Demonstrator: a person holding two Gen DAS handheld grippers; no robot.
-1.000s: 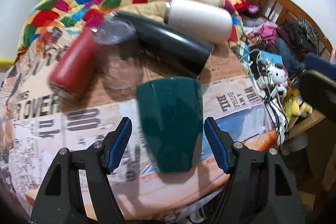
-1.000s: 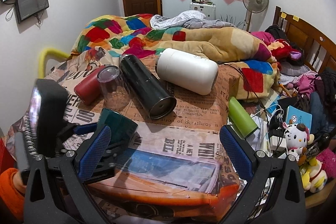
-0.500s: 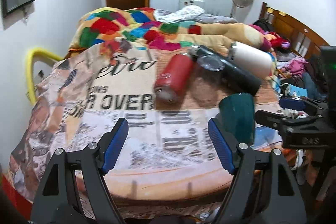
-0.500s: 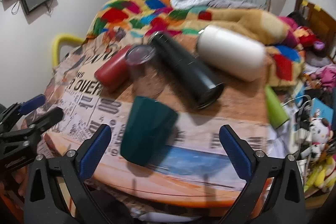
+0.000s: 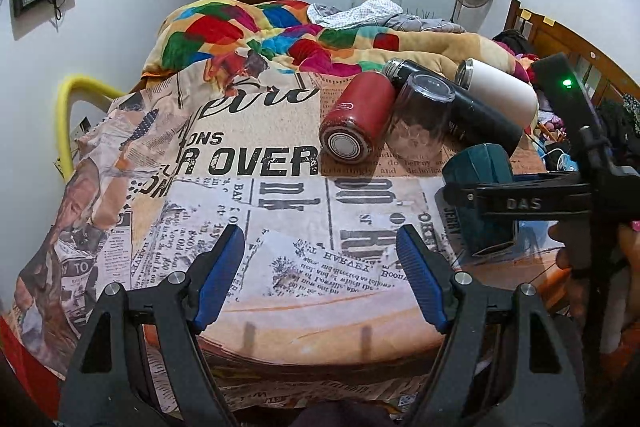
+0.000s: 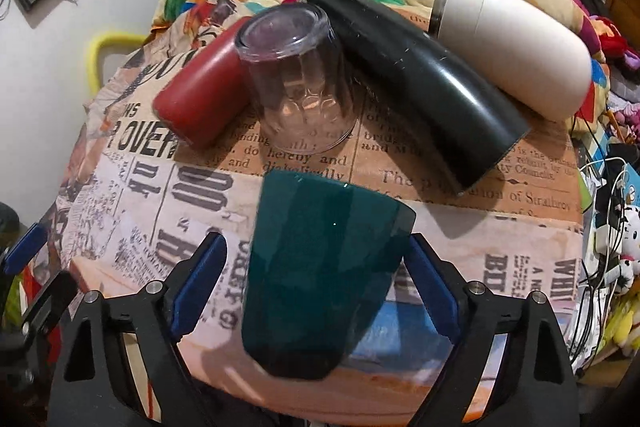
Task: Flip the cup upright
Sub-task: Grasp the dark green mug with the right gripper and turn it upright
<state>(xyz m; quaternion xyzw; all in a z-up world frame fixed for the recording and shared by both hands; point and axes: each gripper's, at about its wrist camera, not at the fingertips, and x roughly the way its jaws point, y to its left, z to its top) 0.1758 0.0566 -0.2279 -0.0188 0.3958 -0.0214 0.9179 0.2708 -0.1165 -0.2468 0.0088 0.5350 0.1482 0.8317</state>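
Bed (image 5: 280, 195): newsprint cover, bottles lying at the back.
Green cup (image 6: 324, 267): upside down near the front edge, long axis vertical, rim on the cover.
Right gripper (image 6: 318, 287): nearer arm; fingers wide, straddling the cup, not visibly touching it.
Left gripper (image 5: 320, 279): spread wide, holding nothing; cup lies to its right.
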